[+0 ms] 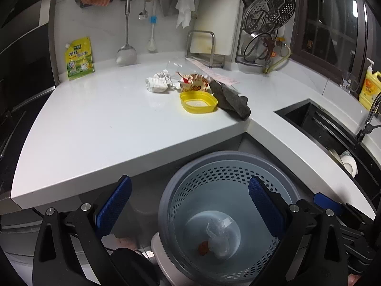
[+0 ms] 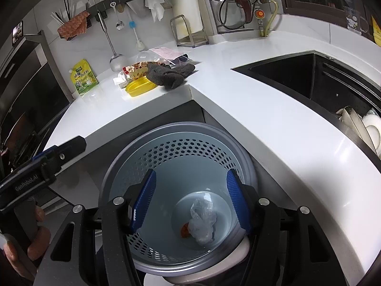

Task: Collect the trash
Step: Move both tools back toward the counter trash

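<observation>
The left gripper hangs with jaws wide and empty above the bin, set below the counter edge to catch drops. The right gripper, jaws partly open and empty, hangs above the crumpled plastic in the bin. The remaining wrappers lie beyond both jaws.

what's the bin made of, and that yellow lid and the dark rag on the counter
Bin: looks like moulded plastic, matte grey-blue, with neat rows of punched holes around its wall.
Yellow lid: likely plastic, glossy and slightly see-through, with a thin raised rim.
Dark rag: seems a soft woven or felt-like cloth, dull grey; it lies crumpled and droops at the counter edge. The exact fibre cannot be told.
</observation>
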Tool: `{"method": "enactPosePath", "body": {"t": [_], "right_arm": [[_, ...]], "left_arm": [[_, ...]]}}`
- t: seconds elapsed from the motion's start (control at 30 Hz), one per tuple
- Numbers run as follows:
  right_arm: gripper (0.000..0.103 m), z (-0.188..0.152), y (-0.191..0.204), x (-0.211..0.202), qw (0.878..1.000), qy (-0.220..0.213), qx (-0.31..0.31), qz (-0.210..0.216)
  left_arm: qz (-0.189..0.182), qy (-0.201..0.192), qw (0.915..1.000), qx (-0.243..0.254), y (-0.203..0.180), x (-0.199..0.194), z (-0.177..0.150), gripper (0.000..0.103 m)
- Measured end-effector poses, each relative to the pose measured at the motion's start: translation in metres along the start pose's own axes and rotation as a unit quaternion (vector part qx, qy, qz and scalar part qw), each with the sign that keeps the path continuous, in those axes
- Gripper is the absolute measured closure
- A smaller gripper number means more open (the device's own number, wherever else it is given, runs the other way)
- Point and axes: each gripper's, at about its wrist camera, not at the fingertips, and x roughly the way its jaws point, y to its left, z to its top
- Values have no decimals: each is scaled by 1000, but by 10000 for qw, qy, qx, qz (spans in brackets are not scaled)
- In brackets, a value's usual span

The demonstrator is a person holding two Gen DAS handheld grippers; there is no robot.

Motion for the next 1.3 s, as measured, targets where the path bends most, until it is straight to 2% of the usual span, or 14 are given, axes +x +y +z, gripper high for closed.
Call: {"method": "enactPosePath", "body": {"t": [0.17,0.27,0.6,1.3], "right_arm": [[43,3,1,2,10000,-21,-1,52],[43,5,2,4,10000,-38,-35,49],[40,30,11,15,9995,-197,-210,116],[37,129,43,87,9967,-414,-701,73]], "left_arm": [[75,-215,9997,-67,6,-9,8,7],[265,-331,9991,-58,10,-11,14,7],[585,-314,9978,-77,26,5,32,6],[849,-289,9956,-284,47,72,84,6]]}}
